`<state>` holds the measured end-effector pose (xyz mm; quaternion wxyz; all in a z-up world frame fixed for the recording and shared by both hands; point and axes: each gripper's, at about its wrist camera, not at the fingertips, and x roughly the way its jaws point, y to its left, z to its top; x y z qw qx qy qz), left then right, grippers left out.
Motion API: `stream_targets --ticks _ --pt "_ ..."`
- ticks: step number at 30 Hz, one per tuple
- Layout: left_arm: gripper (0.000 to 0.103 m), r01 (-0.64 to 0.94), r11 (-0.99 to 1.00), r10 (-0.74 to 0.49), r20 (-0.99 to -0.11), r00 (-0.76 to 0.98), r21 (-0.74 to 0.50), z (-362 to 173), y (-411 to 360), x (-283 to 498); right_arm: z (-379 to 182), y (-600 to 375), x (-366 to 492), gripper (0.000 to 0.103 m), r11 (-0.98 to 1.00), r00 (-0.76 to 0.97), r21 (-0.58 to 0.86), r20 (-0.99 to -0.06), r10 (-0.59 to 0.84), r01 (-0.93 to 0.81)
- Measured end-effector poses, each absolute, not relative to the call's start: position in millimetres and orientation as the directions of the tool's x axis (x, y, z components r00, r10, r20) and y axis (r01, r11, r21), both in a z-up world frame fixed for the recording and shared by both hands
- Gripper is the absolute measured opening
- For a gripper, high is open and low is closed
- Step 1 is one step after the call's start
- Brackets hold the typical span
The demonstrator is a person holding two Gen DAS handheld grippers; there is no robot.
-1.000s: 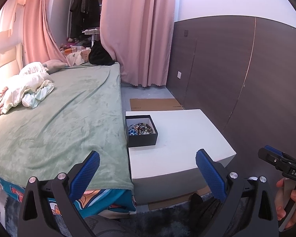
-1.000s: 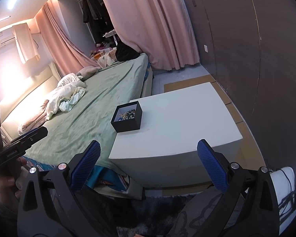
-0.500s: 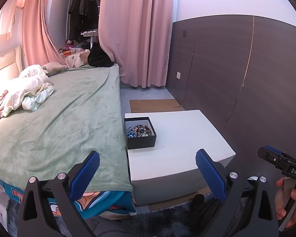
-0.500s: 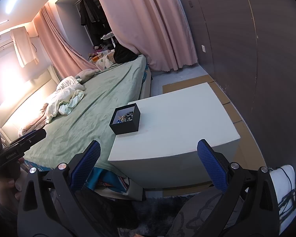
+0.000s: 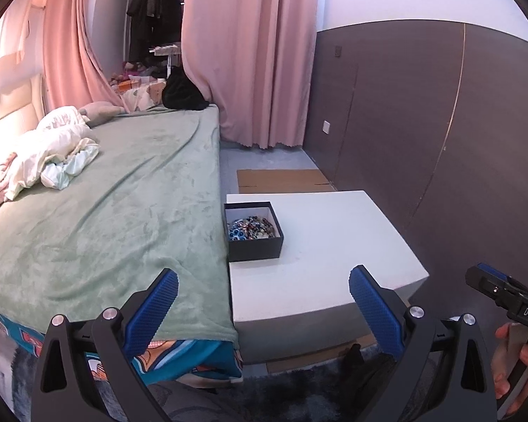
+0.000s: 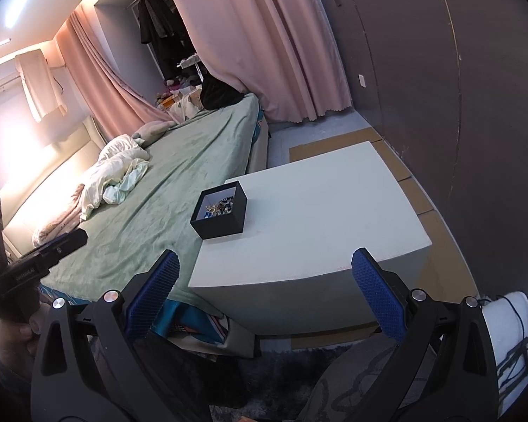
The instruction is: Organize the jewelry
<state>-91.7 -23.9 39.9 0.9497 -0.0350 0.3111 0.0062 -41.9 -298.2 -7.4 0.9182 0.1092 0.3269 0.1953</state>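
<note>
While both claws, left gripper (image 5: 262, 299) and right gripper (image 6: 264, 288), hang spread and empty, the small black cardboard box (image 5: 254, 230) of seemingly tangled jewelry (image 5: 250, 228) near the white table's (image 5: 327, 246) edge could get knocked off.

"DAS" on the right gripper (image 5: 503, 295) body

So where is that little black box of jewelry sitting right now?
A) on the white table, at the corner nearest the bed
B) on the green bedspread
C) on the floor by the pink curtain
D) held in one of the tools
A: the black box rests on the white table at its bed-side edge, and both tools, left tool and right tool, are open and well short of it.
</note>
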Motion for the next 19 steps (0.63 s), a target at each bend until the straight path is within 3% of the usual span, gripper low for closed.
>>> stream_targets --ticks 19 --pt "0.095 -0.068 0.996 0.022 -0.577 0.817 -0.057 37.0 -6.2 -83.4 -11.3 -271.4 -18.3 0.098 0.911 0.696 0.266 -0.589 0.411 -0.314"
